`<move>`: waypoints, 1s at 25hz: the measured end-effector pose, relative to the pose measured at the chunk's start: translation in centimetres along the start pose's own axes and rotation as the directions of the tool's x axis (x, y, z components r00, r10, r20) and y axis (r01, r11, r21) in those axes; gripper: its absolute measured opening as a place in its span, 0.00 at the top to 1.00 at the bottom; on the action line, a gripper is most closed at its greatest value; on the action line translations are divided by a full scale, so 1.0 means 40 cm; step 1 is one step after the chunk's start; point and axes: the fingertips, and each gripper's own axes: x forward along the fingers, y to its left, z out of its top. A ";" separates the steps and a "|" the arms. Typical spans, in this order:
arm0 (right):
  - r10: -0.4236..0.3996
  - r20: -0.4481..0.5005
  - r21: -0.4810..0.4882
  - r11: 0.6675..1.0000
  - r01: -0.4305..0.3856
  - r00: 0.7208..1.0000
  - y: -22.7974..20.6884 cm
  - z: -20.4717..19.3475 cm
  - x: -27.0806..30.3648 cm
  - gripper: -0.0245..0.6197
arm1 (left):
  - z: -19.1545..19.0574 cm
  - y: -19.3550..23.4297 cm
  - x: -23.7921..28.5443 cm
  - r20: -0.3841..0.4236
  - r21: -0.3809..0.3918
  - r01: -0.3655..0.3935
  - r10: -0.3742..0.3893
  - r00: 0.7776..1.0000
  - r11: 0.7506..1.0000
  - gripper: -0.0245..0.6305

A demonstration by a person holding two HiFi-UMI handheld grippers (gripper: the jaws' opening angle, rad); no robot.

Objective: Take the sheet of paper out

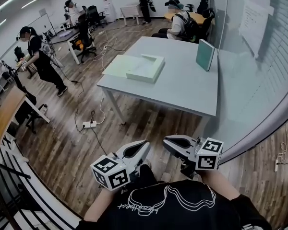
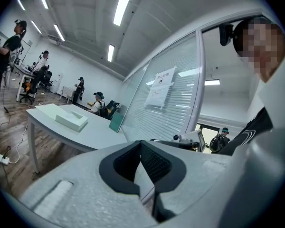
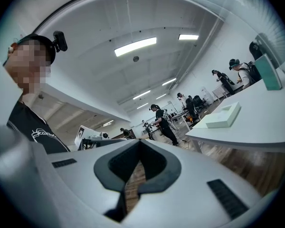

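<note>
**Both claws shut and empty, paper box well ahead on the table**

The grey table (image 1: pixel 182 92) stands across a stretch of wooden floor from the person, its right edge by the glass wall (image 1: pixel 249 80). On its near-left corner sits a shallow pale box (image 1: pixel 146 68) with a flat pale panel (image 1: pixel 116 65) just beside it on the left – whether that panel is a lid or the sheet of paper itself I cannot tell; the paper is likely in or by this box. A green book (image 1: pixel 205 54) stands upright at the far right edge.

The left gripper (image 1: pixel 145 144) and right gripper (image 1: pixel 166 141) are held close to the torso, tips angled toward each other, jaws together with nothing between them. The box lies ahead and slightly left, well apart from both – the left claw looks marginally nearer, and box and panel run side by side across the approach
</note>
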 end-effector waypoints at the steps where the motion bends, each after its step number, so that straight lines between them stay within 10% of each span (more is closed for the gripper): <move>1: -0.002 0.001 0.005 1.000 0.002 1.000 -0.018 0.000 0.007 0.95 | -0.001 0.017 0.010 -0.003 -0.004 0.000 0.000 1.000 1.000 0.94; 25: -0.111 -0.015 0.100 0.989 0.112 0.994 -0.670 0.241 0.546 0.95 | 0.302 0.805 0.362 -0.096 -0.113 0.065 -0.076 0.993 0.991 0.94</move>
